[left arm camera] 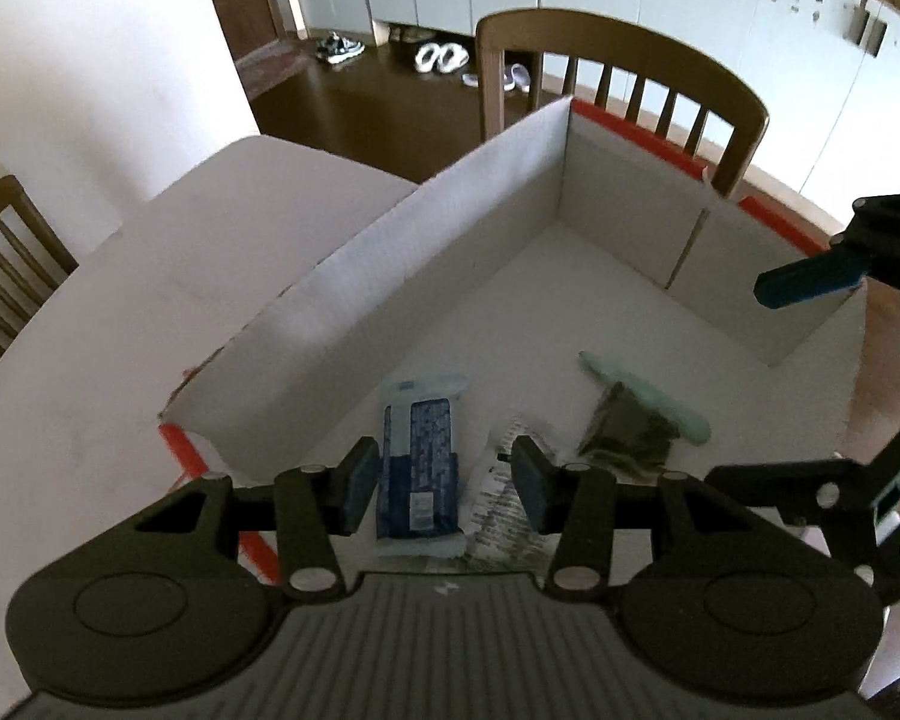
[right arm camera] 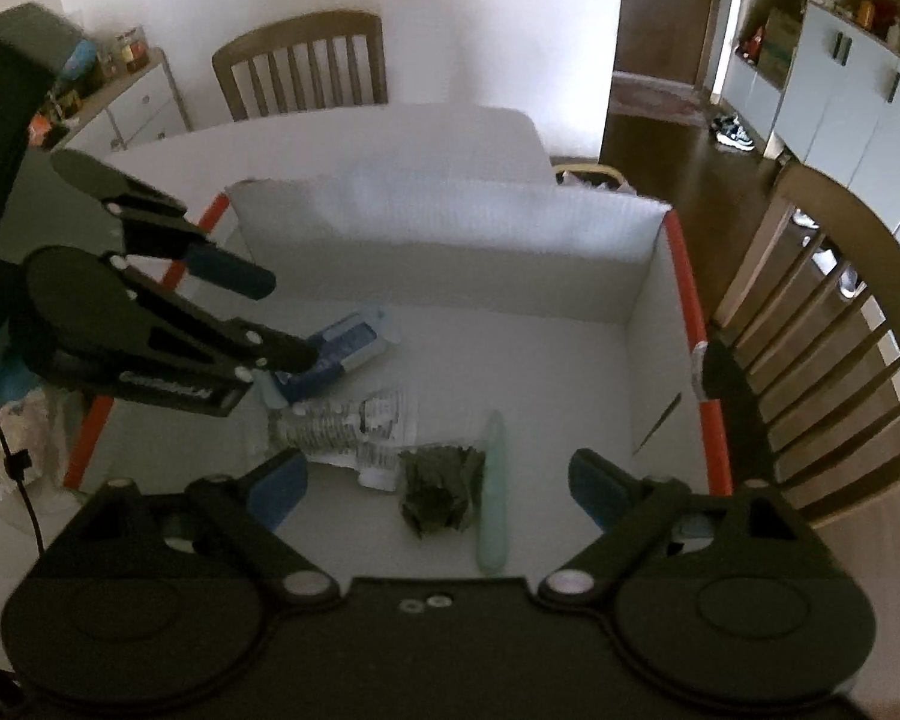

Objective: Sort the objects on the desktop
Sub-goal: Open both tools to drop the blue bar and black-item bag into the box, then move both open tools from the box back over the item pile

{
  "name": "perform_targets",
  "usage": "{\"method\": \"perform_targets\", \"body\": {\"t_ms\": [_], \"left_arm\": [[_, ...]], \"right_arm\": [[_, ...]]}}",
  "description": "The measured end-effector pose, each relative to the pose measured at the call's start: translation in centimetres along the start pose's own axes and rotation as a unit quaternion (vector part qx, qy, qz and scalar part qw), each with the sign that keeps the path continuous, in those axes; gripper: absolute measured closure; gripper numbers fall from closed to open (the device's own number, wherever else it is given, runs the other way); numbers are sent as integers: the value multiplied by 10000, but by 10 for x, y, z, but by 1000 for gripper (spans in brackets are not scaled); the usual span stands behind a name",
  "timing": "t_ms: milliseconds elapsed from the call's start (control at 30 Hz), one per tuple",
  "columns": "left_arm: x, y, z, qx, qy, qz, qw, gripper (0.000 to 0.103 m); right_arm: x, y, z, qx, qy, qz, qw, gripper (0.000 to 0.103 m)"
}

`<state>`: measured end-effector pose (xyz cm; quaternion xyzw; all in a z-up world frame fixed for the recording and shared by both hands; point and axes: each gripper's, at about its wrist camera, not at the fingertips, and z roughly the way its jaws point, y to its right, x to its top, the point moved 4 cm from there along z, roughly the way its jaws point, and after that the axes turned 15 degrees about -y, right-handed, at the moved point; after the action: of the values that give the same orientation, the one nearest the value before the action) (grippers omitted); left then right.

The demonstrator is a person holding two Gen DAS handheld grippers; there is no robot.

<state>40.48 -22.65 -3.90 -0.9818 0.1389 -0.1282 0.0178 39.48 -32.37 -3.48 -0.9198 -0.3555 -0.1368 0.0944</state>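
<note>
Left wrist view: the left tongs stand partly open above the box, holding nothing; the blue pack lies on the box floor below the gap between the pads. Right wrist view: the right tongs stand wide open and empty over the pale green stick and the dark green packet.

Contents noted: the box is a white carton with red-edged rims, set on a white counter. Inside, at the near end, lie four items: the blue pack with pale wrapping, a clear printed wrapper, the crumpled dark packet, and the slim green stick just beside it, apparently touching. The far end of the box is bare.

Assessment: both tongs appear to be clear of the deposited items. To do this step well, lift each straight up past the carton walls before swinging aside, keeping the two tools well apart, and avoid snagging the wrapper. Further objects to fetch are not visible here.
</note>
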Motion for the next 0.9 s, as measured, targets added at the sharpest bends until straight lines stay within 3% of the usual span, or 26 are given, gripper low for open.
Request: {"method": "perform_targets", "body": {"t_ms": [900], "left_arm": [[-82,5,-91,-371,1104,-381,9925,56]], "right_arm": [[-23,-51,-67,-96,913,341,9952,9]]}}
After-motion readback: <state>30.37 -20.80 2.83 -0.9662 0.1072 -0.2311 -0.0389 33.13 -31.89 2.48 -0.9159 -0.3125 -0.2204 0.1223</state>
